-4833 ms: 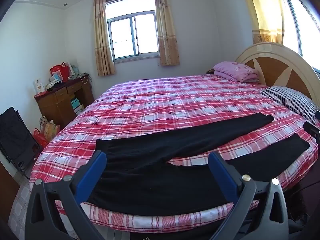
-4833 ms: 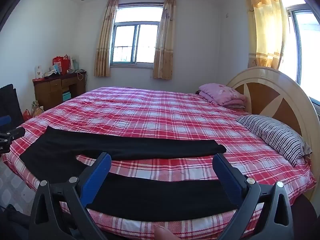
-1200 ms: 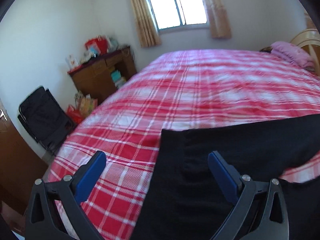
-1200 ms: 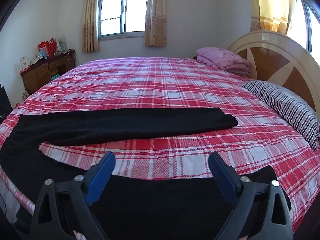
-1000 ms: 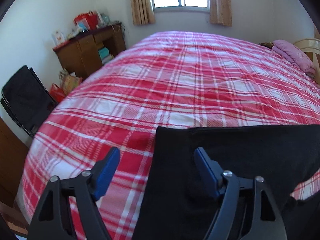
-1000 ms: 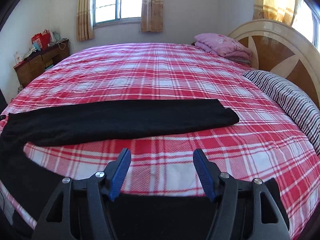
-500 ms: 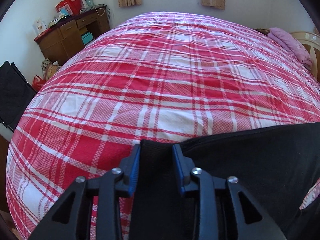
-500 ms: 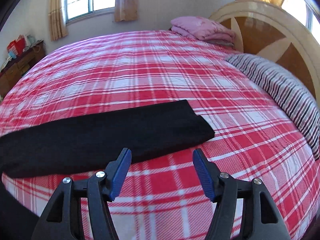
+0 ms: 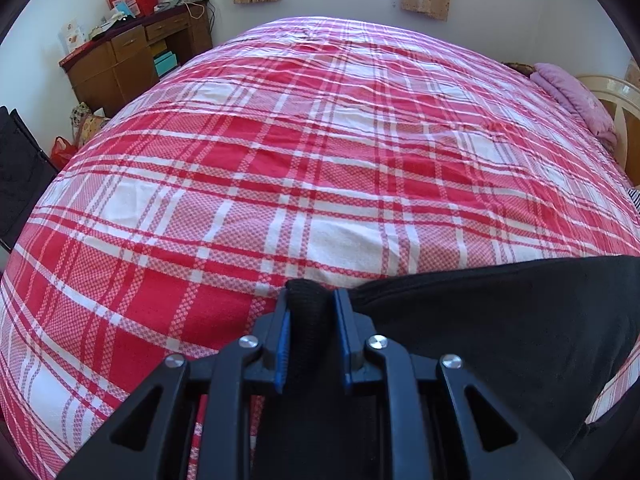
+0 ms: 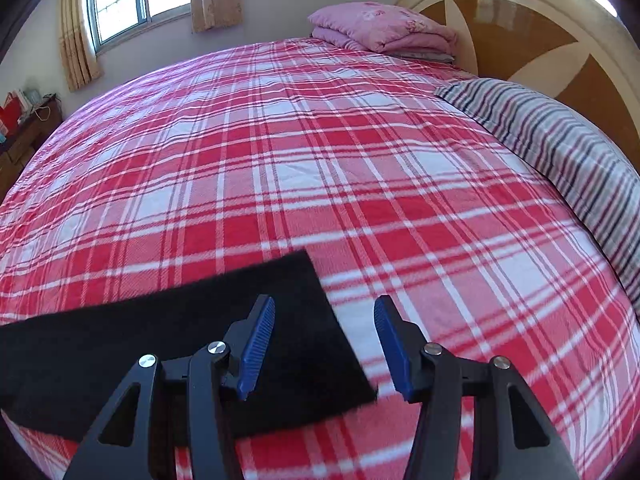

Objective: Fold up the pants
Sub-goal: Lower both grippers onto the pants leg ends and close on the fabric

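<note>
Black pants (image 9: 500, 320) lie on the red plaid bed (image 9: 320, 160). In the left wrist view my left gripper (image 9: 310, 300) is shut on a bunched corner of the pants at the waist end, low over the bed. In the right wrist view my right gripper (image 10: 324, 320) is open, its fingers (image 10: 258, 340) straddling the hem edge of the far pant leg (image 10: 180, 340), which lies flat on the bed (image 10: 320, 160). Nothing is between the pads except the hem's edge below them.
A striped pillow (image 10: 560, 152) and a folded pink blanket (image 10: 380, 28) lie by the wooden headboard (image 10: 540, 40). A wooden desk (image 9: 128, 56) with bags stands at the left wall, and a black chair (image 9: 20, 176) stands beside the bed.
My left gripper dropped to the waist corner and shut on it. My right gripper narrowed and moved forward and down over the far leg's hem.
</note>
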`<action>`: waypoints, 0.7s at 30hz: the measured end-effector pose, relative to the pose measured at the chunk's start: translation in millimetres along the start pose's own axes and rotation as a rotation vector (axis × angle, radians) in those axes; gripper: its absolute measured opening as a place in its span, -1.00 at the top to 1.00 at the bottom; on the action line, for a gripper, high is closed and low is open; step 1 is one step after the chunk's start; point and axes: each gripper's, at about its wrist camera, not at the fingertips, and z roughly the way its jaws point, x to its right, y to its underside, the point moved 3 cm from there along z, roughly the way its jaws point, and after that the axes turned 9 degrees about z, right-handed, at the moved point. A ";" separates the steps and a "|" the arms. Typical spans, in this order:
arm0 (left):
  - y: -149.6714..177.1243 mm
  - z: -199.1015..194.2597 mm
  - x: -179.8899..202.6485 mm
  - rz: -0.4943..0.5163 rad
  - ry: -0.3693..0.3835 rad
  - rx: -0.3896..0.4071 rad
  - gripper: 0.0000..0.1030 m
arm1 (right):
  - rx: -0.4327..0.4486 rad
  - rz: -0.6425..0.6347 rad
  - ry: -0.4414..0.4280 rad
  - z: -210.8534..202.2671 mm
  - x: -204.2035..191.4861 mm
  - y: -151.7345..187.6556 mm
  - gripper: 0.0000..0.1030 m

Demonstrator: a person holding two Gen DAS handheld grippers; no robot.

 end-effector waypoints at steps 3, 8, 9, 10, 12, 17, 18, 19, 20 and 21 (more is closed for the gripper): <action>-0.2 2.1 0.6 0.009 -0.008 -0.007 0.59 | -0.041 0.006 -0.036 20.3 -2.9 -10.9 -0.05; -0.9 2.5 3.4 0.029 -0.012 0.004 0.59 | -0.142 0.011 -0.078 50.5 -10.6 -10.8 -0.05; -0.2 3.0 4.1 0.037 -0.011 0.010 0.59 | -0.160 0.005 -0.070 57.3 -11.6 -8.1 -0.04; 0.3 4.7 4.4 0.041 -0.011 0.007 0.59 | -0.153 -0.001 -0.064 59.3 -12.9 -7.2 0.01; 0.4 6.4 3.4 0.038 -0.003 0.005 0.59 | -0.140 -0.017 -0.068 59.8 -14.9 -6.5 0.17; -2.5 2.0 3.5 0.034 0.034 0.029 0.74 | -0.135 -0.028 -0.087 49.4 -19.3 -8.9 0.82; -2.8 -1.0 2.8 0.026 0.040 0.040 0.75 | -0.117 -0.042 -0.085 43.1 -21.9 -8.8 0.83; -3.0 -4.5 2.0 0.017 0.050 0.055 0.75 | -0.092 -0.053 -0.087 34.7 -24.2 -9.1 0.84; -3.4 -9.0 1.0 0.013 0.057 0.074 0.76 | -0.072 -0.055 -0.096 27.8 -25.5 -10.5 0.84; -3.5 -14.1 0.1 0.011 0.061 0.095 0.76 | -0.048 -0.055 -0.115 15.8 -26.6 -10.5 0.84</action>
